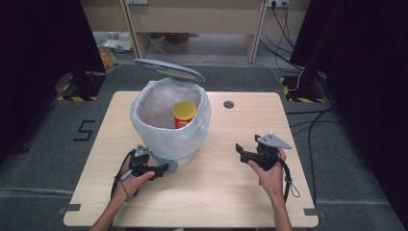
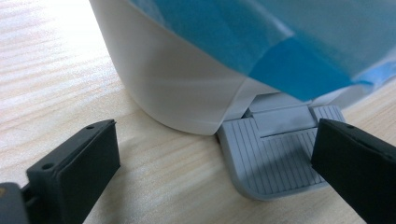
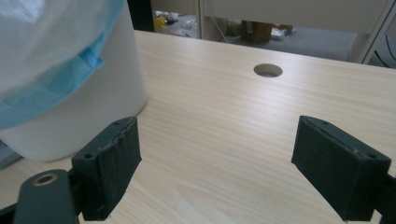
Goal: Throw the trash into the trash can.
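Left claw [image 1: 166, 167] sits low on the bench [image 1: 240, 202] at the foot of the white pedal bin [image 1: 171, 144], its jaws spread apart and gripping nothing. In the left gripper view one jaw lies over the right edge of the grey ribbed pedal [image 2: 275, 158], which juts out from the base of the bin; whether that jaw presses on the pedal or only hovers over it I cannot tell, though the lid [image 1: 168, 69] stands raised at about 12 o'clock from the bin's mouth. In the high view the pedal lies at roughly 2 o'clock from the left hand [image 1: 132, 180], just beside the claw tip, and its long axis runs outward from the bin toward the person.

Right claw [image 1: 245, 153] is also open and empty, held above bare wood, with the bin at about 10 o'clock from it and well apart. A yellow-lidded red can [image 1: 184, 114] stands upright inside the bag-lined bin, toward its right side.

The pedal and the lid are plainly the left hand's business, since it is the nearer one by far. Any reach into the bin falls more naturally to the right claw, which would travel up and toward 10 o'clock over the rim [image 1: 207, 103].
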